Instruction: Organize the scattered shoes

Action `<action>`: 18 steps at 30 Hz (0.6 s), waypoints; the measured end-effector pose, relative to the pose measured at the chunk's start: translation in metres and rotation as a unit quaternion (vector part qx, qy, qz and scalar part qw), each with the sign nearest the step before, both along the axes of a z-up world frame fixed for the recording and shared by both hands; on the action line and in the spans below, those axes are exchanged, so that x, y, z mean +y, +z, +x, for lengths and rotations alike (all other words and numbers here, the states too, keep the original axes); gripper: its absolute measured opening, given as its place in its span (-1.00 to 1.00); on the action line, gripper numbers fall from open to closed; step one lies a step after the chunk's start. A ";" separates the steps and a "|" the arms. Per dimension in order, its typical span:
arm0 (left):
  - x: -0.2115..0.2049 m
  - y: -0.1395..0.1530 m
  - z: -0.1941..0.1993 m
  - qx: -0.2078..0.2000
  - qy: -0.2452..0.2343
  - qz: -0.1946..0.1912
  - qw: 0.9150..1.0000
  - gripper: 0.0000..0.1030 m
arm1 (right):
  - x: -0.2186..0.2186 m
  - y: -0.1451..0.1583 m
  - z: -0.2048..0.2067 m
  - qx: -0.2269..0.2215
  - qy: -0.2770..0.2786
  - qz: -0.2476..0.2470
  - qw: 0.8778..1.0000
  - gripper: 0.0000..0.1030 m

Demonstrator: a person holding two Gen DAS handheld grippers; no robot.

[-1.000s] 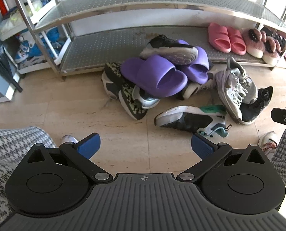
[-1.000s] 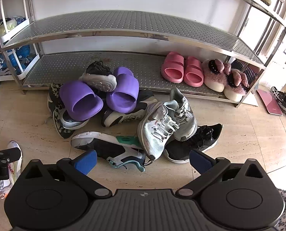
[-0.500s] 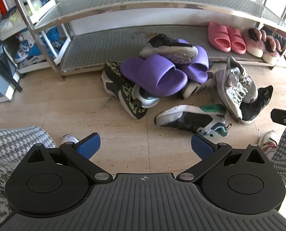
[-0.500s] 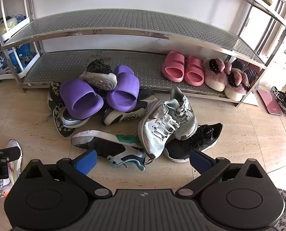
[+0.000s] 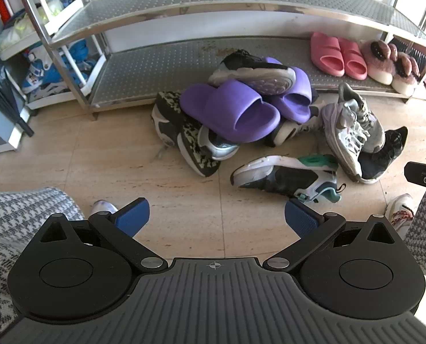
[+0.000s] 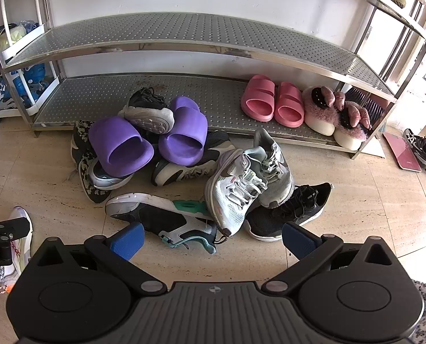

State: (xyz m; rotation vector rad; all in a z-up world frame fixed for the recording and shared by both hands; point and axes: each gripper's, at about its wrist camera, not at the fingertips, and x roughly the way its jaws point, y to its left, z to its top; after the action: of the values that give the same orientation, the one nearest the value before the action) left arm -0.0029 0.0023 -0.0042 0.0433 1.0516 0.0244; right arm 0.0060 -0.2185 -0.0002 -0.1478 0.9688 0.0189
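Note:
A heap of shoes lies on the tiled floor in front of a metal shoe rack (image 5: 161, 66) (image 6: 103, 97). It holds two purple slides (image 5: 235, 111) (image 6: 121, 146), a black and teal sneaker (image 5: 284, 175) (image 6: 161, 218), grey-white running shoes (image 5: 347, 123) (image 6: 241, 183), a black sneaker (image 6: 293, 209) and a camouflage sneaker (image 5: 190, 140). My left gripper (image 5: 217, 218) is open and empty, short of the heap. My right gripper (image 6: 210, 239) is open and empty, just above the teal sneaker's heel.
Pink slides (image 6: 270, 103) and fluffy pink slippers (image 6: 333, 114) stand on the rack's lowest shelf at the right. A white side rack with blue skates (image 5: 49, 66) is at the left. The person's feet in white shoes (image 5: 103, 207) (image 6: 20, 229) are near the grippers. A pink scale (image 6: 402, 154) lies far right.
The right gripper has moved slightly forward and down toward the heap. The left gripper has hardly moved. Both stay open.

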 end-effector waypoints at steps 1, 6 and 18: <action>0.001 0.001 0.001 0.000 0.000 0.000 1.000 0.99 | -0.001 -0.001 -0.002 0.000 0.000 0.000 1.000 0.99; 0.002 0.001 0.000 0.001 0.001 -0.001 1.000 0.99 | 0.002 0.003 0.007 0.006 0.002 -0.002 1.000 0.99; 0.001 0.002 0.002 0.002 0.001 -0.001 1.000 0.99 | 0.001 0.002 0.008 0.007 0.002 -0.002 1.000 0.99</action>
State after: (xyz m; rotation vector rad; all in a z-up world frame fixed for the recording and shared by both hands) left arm -0.0009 0.0037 -0.0026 0.0396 1.0563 0.0253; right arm 0.0135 -0.2173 0.0018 -0.1535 0.9822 0.0212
